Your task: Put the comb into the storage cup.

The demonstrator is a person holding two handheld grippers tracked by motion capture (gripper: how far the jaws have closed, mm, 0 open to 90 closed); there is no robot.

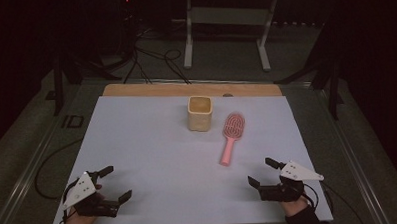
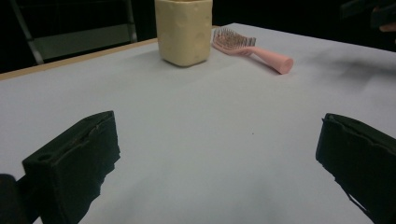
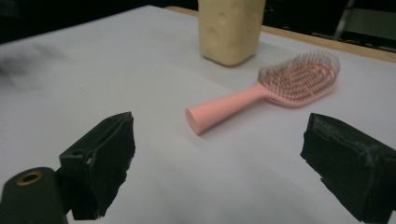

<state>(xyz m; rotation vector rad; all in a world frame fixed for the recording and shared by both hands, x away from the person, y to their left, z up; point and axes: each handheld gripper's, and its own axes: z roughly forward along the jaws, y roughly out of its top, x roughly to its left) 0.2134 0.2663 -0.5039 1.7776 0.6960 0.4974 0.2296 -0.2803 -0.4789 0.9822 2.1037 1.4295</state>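
A pale yellow square cup (image 1: pixel 200 113) stands upright on the white sheet (image 1: pixel 152 143) toward the back middle. A pink hairbrush (image 1: pixel 231 136) lies bristles-up just right of the cup, handle pointing toward me. My left gripper (image 1: pixel 115 184) rests open at the near left with nothing between its jaws. At the near right my right gripper (image 1: pixel 262 172) is open too, its jaws empty, the brush handle (image 3: pixel 224 111) a short way ahead of it. In the left gripper view the cup (image 2: pixel 183 31) and brush (image 2: pixel 252 49) sit far ahead.
A wooden strip (image 1: pixel 190 88) runs along the sheet's far edge. Beyond the table a white metal frame (image 1: pixel 227 26) and black cables (image 1: pixel 154 61) are on the floor. A cable (image 1: pixel 48 170) loops at the table's left side.
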